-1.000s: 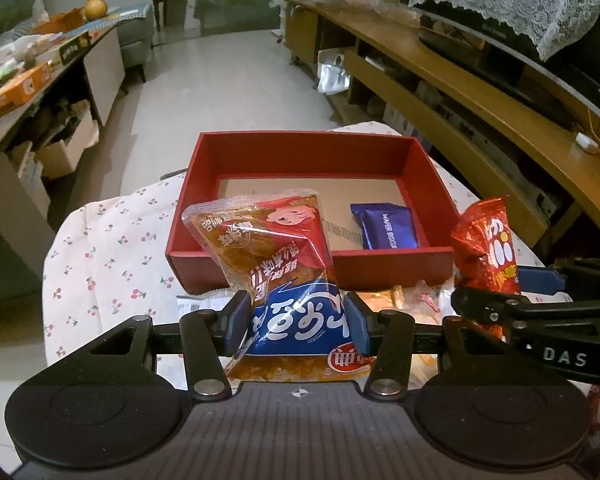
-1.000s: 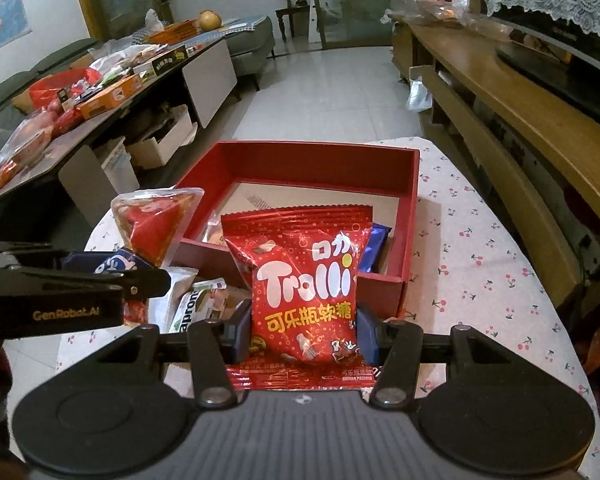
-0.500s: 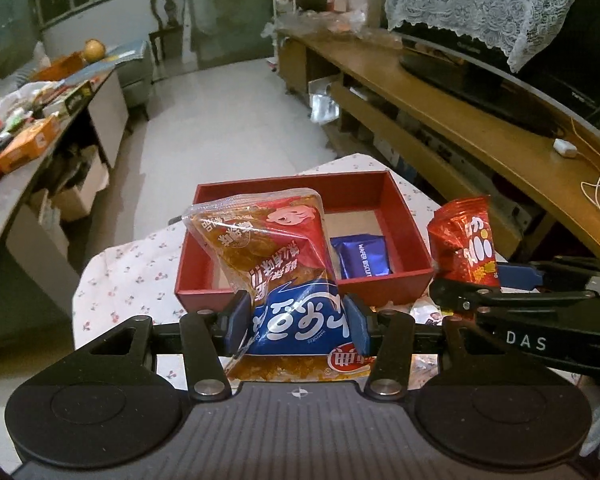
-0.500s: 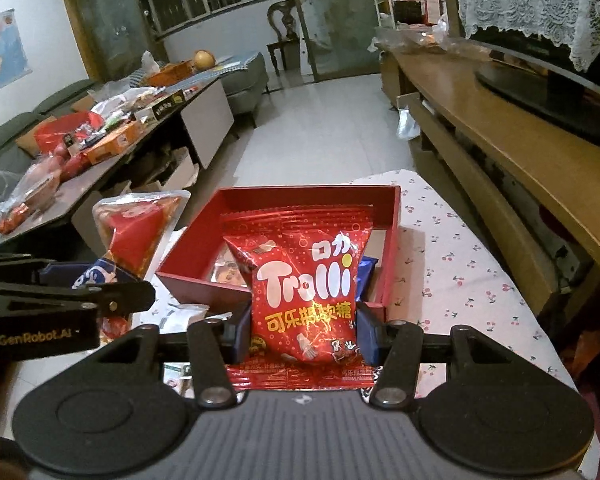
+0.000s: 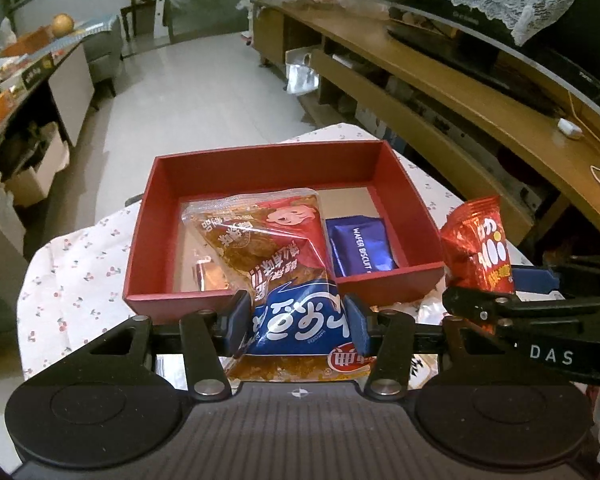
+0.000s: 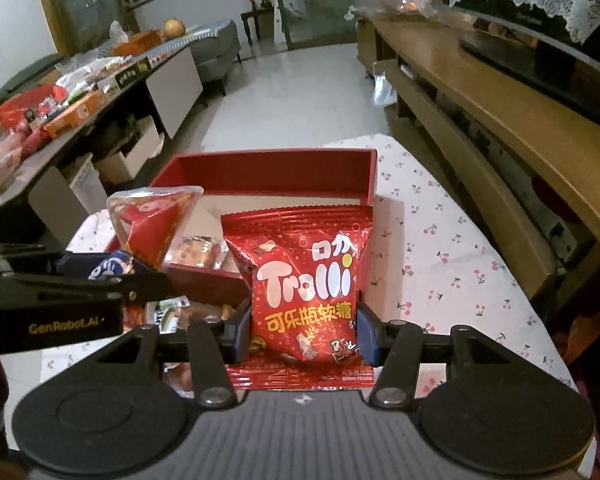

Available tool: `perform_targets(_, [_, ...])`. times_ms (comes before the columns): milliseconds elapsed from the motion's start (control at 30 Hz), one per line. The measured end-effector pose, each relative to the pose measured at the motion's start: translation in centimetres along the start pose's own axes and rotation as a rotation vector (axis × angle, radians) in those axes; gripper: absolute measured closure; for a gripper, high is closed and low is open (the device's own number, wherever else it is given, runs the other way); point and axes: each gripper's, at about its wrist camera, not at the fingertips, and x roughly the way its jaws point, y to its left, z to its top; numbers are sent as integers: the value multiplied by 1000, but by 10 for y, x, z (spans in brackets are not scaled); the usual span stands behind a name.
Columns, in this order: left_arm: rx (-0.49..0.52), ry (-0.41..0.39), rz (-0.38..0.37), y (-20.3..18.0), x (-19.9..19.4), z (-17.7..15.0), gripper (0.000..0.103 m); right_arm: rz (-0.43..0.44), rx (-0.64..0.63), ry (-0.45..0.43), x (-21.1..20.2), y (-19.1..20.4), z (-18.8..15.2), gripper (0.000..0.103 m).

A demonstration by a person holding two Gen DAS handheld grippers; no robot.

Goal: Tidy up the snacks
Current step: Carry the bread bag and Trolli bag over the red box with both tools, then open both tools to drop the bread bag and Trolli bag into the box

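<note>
My left gripper [image 5: 298, 322] is shut on a clear, red and blue snack packet [image 5: 276, 248], held up in front of the red box's [image 5: 260, 164] near wall. My right gripper [image 6: 304, 330] is shut on a red Trolli gummy bag [image 6: 304, 276], held beside the box's near right corner. In the box lie a blue wafer biscuit pack [image 5: 360, 248] and a small clear-wrapped snack [image 6: 196, 252]. Each gripper shows in the other's view: the right one at the right of the left wrist view [image 5: 512, 304], the left one at the left of the right wrist view [image 6: 100, 276].
The box stands on a small table with a cherry-print cloth [image 6: 452, 248]. Loose snack packets [image 6: 168, 312] lie on the cloth in front of the box. A long wooden TV bench [image 6: 500, 120] runs along the right. A cluttered low table [image 6: 60, 112] stands at the left.
Both grippers have risen with their packets still held. I now look down more steeply into the box, and the small clear-wrapped snack inside has come into view.
</note>
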Motion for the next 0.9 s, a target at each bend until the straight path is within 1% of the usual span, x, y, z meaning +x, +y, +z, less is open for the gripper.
perform_targets(167, [-11,-5,-4,3,9,10,45,0,-9,-12,9,2,13,38])
perform_targets(367, [-13,-20,16,9,19,28,45,-8,-2,-2,28,-1,31,38])
perform_targets(567, [-3,-29,37,12,40,45,45,-21,-26,3,59,5,50,38])
perform_targets(633, [8,-31,56,13,49,48,45,-31,-39,14,72,8,54,38])
perform_targets(767, [-3,2,69,24,73,49,45,-51,-66,33,96,13,59,38])
perform_targets(900, [-9,43,95,35,94,45,45,-47,-94,46,111,16,58,38])
